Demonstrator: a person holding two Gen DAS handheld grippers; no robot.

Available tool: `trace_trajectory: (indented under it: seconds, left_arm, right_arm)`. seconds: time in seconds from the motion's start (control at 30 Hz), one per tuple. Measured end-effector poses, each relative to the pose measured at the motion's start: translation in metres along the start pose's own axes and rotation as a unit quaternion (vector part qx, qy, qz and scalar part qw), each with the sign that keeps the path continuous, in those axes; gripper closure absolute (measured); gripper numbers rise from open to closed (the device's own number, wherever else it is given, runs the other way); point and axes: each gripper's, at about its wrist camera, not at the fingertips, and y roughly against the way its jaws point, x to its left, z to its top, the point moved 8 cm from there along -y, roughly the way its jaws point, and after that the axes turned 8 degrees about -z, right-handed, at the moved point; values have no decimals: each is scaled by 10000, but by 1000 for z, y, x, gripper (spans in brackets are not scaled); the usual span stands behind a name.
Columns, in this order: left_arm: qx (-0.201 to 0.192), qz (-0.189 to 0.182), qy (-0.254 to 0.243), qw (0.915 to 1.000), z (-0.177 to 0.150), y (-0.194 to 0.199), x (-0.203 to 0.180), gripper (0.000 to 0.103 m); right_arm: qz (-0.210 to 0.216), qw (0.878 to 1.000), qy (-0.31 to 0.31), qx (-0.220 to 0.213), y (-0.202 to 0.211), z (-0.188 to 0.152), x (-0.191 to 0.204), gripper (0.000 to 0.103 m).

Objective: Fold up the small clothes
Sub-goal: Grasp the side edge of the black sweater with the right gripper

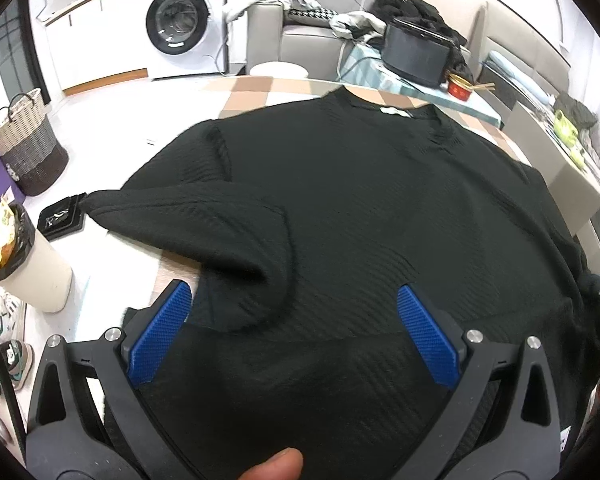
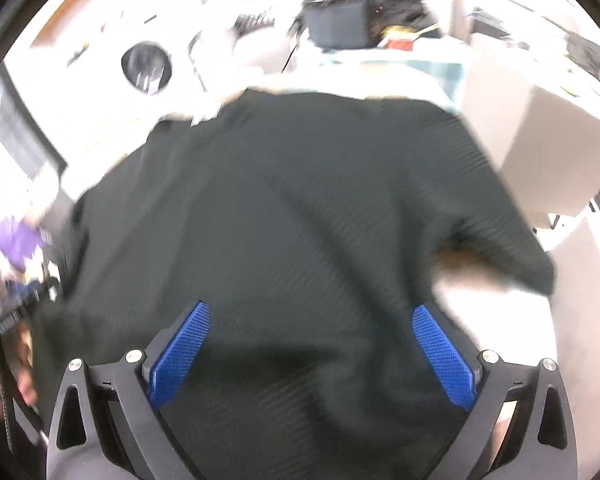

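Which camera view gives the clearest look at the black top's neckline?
The left wrist view. There the black top lies sharp, with its neckline and a pale label at the far edge. The right wrist view shows the same top blurred, and the neckline cannot be made out.
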Motion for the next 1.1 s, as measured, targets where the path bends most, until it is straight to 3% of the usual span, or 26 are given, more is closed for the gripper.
trace_trajectory:
  seconds: [0.07, 0.23, 0.33, 0.5, 0.6, 0.77, 0.83, 0.87, 0.9, 0.93, 1.0, 1.03, 1.1]
  left_arm:
    - [-52, 18, 90, 9999, 2, 3, 7, 1]
    - [-84, -27, 324, 9994, 3, 5, 26, 1]
    - [-85, 34, 408, 9991, 4, 5, 37, 1]
    - [-207, 49, 467, 9987, 6, 8, 48, 1]
    - [-214, 87, 519, 9984, 5, 10, 53, 1]
    - [-140, 33, 659, 9977, 5, 6, 60, 1]
    - [-137, 51, 732, 9972, 7, 3, 62, 1]
    - [-139, 51, 783, 9968, 8, 2, 65, 1]
    - [-152, 46, 833, 9964, 8, 2, 68, 1]
    - [-170, 54, 857, 9962, 8, 2, 70, 1]
    - [-222, 112, 899, 9956, 9, 4, 75, 1]
    - [-250, 128, 903, 9955, 10, 5, 77, 1]
    - [-332, 154, 909, 9952, 11, 8, 81, 1]
  right_arm:
    - [-174, 9991, -304, -255, 8, 8, -23, 0]
    - [-411, 9942, -942, -308, 5, 8, -70, 1]
    - [-201, 9863, -1618, -257, -1, 5, -97, 10]
    - [547, 9640, -2603, 2, -15, -2, -128, 23]
    - [766, 9501, -3024, 66, -21, -2, -142, 23]
    - [790, 9306, -3572, 90, -32, 3, -168, 24]
    - [720, 9284, -3644, 89, -35, 9, -174, 26]
    - [670, 9282, -3660, 63, -34, 8, -178, 29]
    - [569, 9297, -3640, 62, -36, 10, -179, 40]
    - [397, 9332, -3570, 93, -39, 13, -179, 58]
    - [14, 9372, -3480, 229, -45, 18, -182, 83]
    - [-58, 9371, -3482, 242, -47, 19, -183, 91]
    - [-262, 9415, -3361, 44, -40, 29, -188, 94]
